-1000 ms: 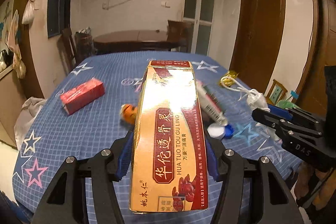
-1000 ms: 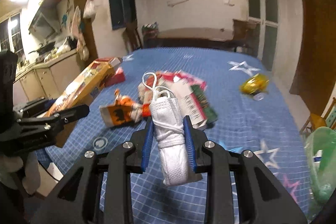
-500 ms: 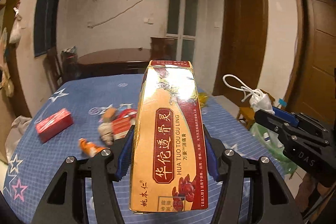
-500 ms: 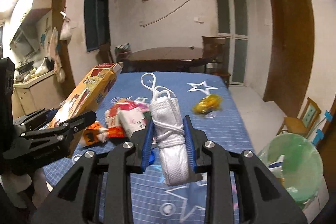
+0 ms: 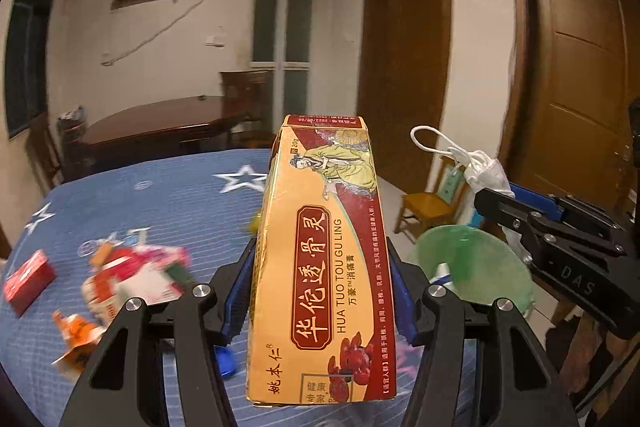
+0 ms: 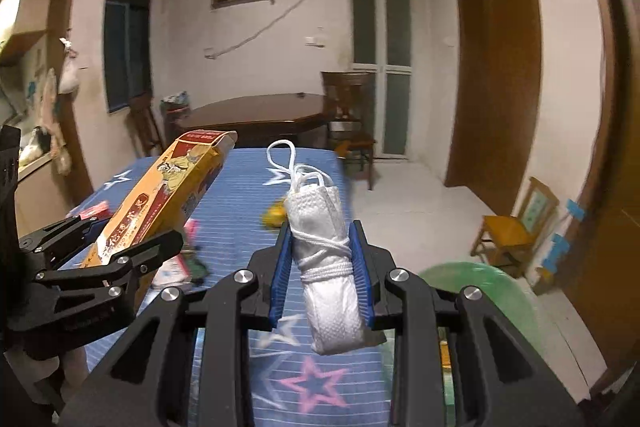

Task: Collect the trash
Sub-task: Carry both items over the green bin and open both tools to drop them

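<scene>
At four o'clock beyond the right gripper, clamped on a rolled face mask, the green-lined bin is seen; the left gripper, clamped on a long ointment box, is farther.

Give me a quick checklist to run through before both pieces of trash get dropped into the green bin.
1. Left tongs clamped on the long yellow-and-red cardboard box: ok.
2. Right tongs clamped on the rolled white face mask: ok.
3. Green plastic bin in view: ok.
4. Either item above the bin opening: not ok.
5. Room left in the bin: cannot tell.
6. Mask's ear loops free of the box: ok.
</scene>
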The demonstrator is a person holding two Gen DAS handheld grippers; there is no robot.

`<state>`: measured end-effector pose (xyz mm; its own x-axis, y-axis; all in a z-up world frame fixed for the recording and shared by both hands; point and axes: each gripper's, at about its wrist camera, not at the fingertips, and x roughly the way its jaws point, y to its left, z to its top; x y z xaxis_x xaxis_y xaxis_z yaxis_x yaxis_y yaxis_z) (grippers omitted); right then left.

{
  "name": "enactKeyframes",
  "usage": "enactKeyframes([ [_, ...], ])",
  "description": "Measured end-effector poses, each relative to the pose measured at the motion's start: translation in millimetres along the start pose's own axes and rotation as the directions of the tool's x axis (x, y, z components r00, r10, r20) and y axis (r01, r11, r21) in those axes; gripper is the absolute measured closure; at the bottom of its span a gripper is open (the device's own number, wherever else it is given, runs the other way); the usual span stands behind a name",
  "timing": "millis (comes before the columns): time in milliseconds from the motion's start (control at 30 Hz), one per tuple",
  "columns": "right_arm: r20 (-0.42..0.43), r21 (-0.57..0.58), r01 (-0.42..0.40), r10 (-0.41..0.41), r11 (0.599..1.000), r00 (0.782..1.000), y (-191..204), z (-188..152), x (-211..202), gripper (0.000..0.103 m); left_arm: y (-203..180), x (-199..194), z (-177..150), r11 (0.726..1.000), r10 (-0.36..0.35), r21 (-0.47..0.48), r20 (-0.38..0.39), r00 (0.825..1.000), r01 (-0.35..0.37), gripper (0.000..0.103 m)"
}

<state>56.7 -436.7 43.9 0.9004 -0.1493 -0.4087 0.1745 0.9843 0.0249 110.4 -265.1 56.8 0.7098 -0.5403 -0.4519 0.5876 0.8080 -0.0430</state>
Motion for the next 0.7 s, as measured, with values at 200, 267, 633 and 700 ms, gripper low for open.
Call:
enactKeyframes([
  [200, -0.053, 0.047, 0.087, -0.085, 0.995, 0.995, -54, 0, 5, 0.076, -53, 46, 16, 0.993, -0.108, 0.046, -0.051, 0.993, 0.110, 0.044],
  [267, -0.081, 0.063, 0.122, -0.116, 0.991, 0.990, -75, -3, 9, 0.076, -73, 68, 20, 0.986, -0.150, 0.057, -0.081, 0.985, 0.155, 0.044],
  [633, -0.261, 0.161, 0.212, -0.165, 0.964, 0.951, -157, -45, 56, 0.076, -152, 187, 0, 0.955, -0.247, 0.091, -0.281, 0.928, 0.281, 0.044],
  [700, -0.282, 0.175, 0.219, -0.164, 0.960, 0.945, -167, -53, 63, 0.076, -151, 205, -11, 0.953, -0.249, 0.090, -0.305, 0.919, 0.288, 0.043],
])
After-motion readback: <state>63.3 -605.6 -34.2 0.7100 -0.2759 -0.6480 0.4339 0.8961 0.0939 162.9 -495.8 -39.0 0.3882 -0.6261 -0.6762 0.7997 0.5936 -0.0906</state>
